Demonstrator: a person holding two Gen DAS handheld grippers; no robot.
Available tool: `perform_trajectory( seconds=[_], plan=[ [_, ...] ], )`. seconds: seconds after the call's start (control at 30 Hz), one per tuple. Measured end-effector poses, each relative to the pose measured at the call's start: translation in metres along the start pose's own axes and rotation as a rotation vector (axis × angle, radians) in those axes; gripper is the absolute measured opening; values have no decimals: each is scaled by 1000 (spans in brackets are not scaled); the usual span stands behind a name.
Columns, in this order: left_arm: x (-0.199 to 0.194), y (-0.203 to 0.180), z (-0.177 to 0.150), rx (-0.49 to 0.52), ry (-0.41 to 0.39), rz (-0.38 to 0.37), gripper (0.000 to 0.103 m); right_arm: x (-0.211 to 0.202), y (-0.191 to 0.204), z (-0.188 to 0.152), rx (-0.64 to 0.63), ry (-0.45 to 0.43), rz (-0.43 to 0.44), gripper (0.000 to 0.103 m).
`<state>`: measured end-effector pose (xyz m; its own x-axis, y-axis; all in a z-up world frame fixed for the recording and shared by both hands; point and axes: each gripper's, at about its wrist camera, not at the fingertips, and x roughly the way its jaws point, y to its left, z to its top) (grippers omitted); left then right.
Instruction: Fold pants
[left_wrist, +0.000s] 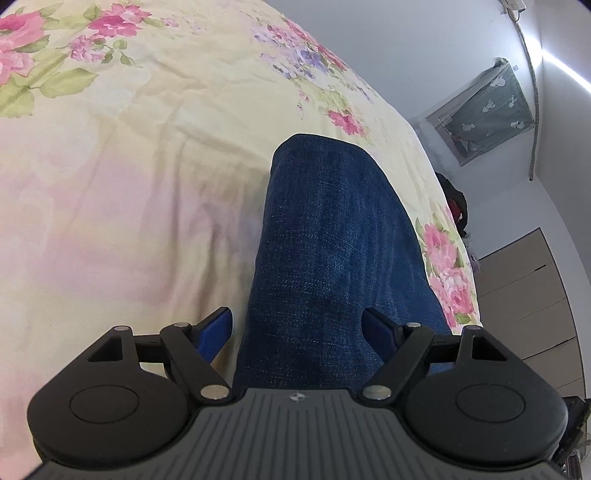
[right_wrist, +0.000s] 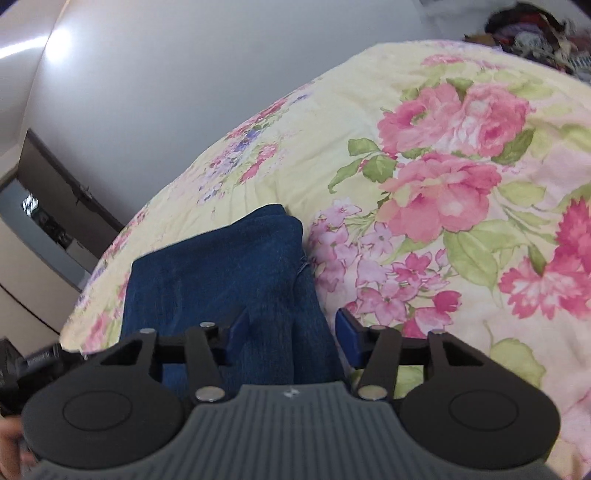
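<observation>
Dark blue denim pants (left_wrist: 332, 236) lie on a floral bedsheet (left_wrist: 147, 166), stretching away from me as a long folded strip. My left gripper (left_wrist: 297, 325) is open, its blue pads either side of the near end of the denim. In the right wrist view the pants (right_wrist: 221, 266) lie bunched and folded, with a fold edge on their right side. My right gripper (right_wrist: 291, 328) is open, its jaws standing either side of the denim's near right part. I cannot tell whether either gripper touches the cloth.
The bed's edge (left_wrist: 458, 258) runs close along the right of the pants, with a brown cabinet (left_wrist: 535, 302) and a wall beyond. A pile of dark clothes (right_wrist: 535, 29) lies at the bed's far corner. A dark doorway (right_wrist: 55, 206) stands to the left.
</observation>
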<state>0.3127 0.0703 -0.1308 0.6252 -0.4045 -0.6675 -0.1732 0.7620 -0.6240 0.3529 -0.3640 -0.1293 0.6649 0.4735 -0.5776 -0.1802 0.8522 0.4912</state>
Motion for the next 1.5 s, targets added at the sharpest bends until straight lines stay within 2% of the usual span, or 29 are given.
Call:
perform_trajectory(
  seconds=[0.07,0.1,0.13,0.2,0.4,0.53,0.63,0.7,0.8,0.97,1.03,1.2,1.5],
  plan=[
    [2,-1,-3,4,20,2,93,-5,10,-10,-71,-5,6,43],
    [4,-2,-4,5,32,6,93,-2,14,-14,-92,21,4,43],
    [6,-4,-5,15,45,19,93,4,19,-18,-127,60,-22,43],
    [6,-9,-6,42,46,48,93,10,24,-23,-181,80,-72,43],
    [0,-12,2,84,32,71,93,-6,7,-9,-26,29,8,52],
    [-4,-12,8,107,7,64,93,-5,-6,3,52,27,71,66],
    [-3,-11,11,101,4,35,93,4,-16,13,80,67,105,70],
    [1,-9,13,93,20,8,93,14,-23,18,96,106,121,76],
    [11,-3,16,54,67,-36,93,32,-34,26,126,173,147,77],
    [27,5,23,46,137,-53,93,64,-52,33,219,296,233,80],
    [32,9,25,39,157,-79,93,74,-56,35,243,322,257,83],
    [45,25,34,-22,207,-152,95,98,-72,45,324,373,311,83],
    [64,35,41,-71,212,-214,98,140,-62,61,299,496,386,84]
  ],
)
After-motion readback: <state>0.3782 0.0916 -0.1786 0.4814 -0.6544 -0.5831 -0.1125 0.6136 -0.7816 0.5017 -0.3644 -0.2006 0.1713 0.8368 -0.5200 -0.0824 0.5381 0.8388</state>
